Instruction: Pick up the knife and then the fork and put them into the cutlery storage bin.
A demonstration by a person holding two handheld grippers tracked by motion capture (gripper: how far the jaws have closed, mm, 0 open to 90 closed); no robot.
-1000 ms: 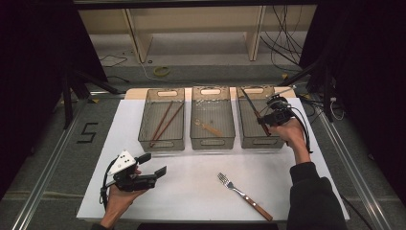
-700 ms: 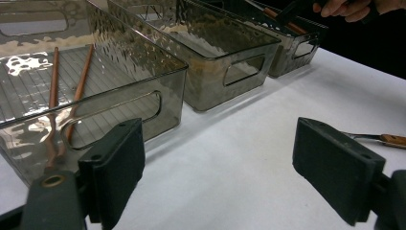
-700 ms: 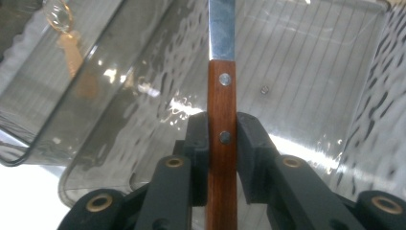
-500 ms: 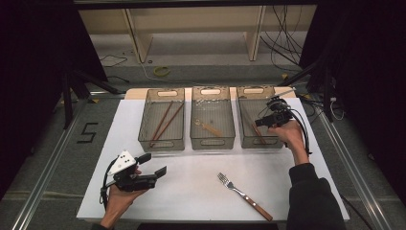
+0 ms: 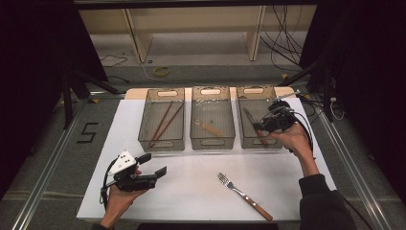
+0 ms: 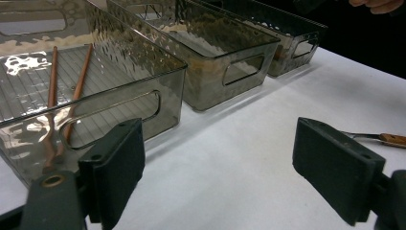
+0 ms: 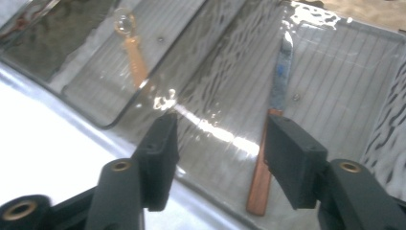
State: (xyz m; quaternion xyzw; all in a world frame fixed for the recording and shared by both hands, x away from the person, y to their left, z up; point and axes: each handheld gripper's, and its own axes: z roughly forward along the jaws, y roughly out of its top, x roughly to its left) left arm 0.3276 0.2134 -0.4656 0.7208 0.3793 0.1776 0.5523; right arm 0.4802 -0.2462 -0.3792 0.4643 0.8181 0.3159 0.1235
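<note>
While my right gripper (image 5: 262, 125) hovers with fingers just opened and empty over the knife (image 7: 275, 124) in the right bin (image 5: 249, 91), a careless retreat could clip its near wall; left gripper (image 5: 154, 164) waits open.

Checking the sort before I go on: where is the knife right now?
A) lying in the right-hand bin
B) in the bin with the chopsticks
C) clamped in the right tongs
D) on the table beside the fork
A: the knife lies flat on the floor of the right-hand bin, and the right tongs stand open above it, touching nothing.
</note>
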